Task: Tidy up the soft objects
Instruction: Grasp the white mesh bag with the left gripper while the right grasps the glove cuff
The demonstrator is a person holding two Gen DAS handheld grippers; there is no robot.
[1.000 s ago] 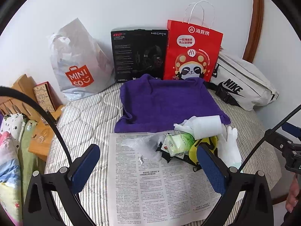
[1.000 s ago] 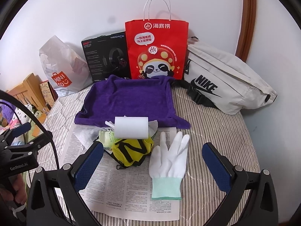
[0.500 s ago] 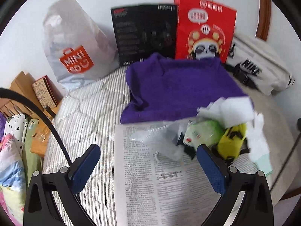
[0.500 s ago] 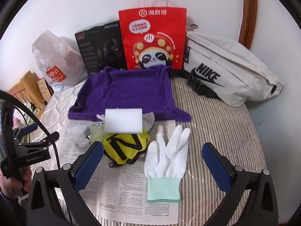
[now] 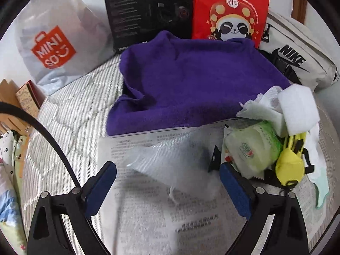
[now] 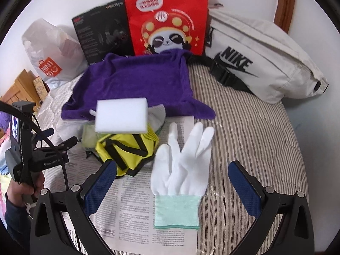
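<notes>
Readable stuff: the grey plastic bag (image 5: 57,42) has an orange "MINISO" logo. The white waist bag (image 6: 261,63) says "NIKE" in black. The black box (image 6: 102,36) has "HECATE" along its top edge. The red paper bag (image 6: 165,17) has "海底捞" up top. "GenRobot" is printed on the left gripper (image 6: 51,161). The newspaper (image 6: 136,208) print is too small to read.

My left claw (image 5: 167,182) now sits lower and nearer the newspaper (image 5: 161,223), crumpled clear plastic (image 5: 170,159) between its spread pads. My right claw (image 6: 172,182) has closed in above the white glove (image 6: 180,165).
</notes>
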